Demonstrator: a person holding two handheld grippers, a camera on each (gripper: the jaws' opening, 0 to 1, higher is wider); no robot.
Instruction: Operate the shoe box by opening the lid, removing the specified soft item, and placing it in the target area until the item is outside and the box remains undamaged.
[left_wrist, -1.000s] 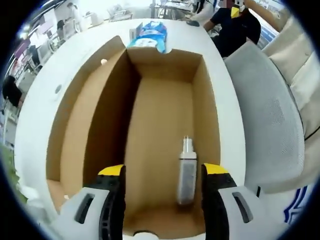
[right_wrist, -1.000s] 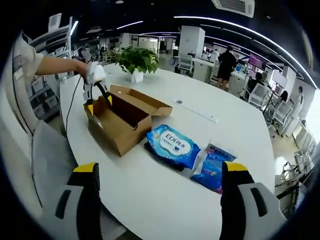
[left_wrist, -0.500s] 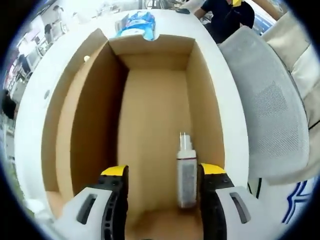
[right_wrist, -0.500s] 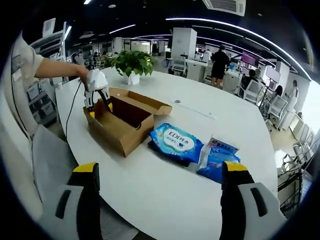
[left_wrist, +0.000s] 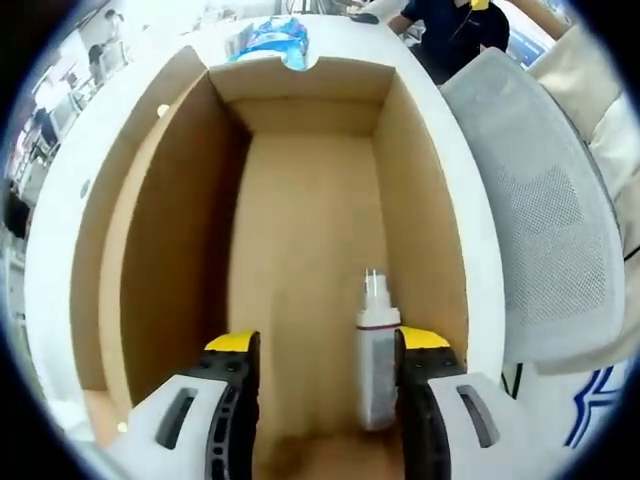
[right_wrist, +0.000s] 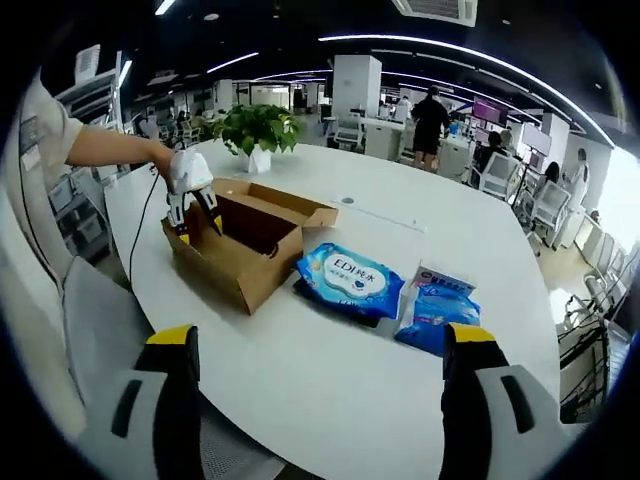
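Left gripper (left_wrist: 325, 385) hangs gaping inside box (left_wrist: 175, 250), beside bottle (left_wrist: 377, 360).

Box (left_wrist: 310, 230): matt brown cardboard. Bottle (left_wrist: 377, 360) inside: pale plastic. Worktop (right_wrist: 330, 370): smooth white, slight sheen. Wipes pack (right_wrist: 350, 281): glossy blue plastic film. Chair (left_wrist: 540, 230): grey mesh cloth.

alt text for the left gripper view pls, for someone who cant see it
The left gripper, jaws open with yellow tips, reaches down into an open cardboard shoe box on a white table. A small clear bottle lies on the box floor just inside the right-hand jaw. Blue packs sit beyond the box's far end, and a grey mesh chair stands alongside.
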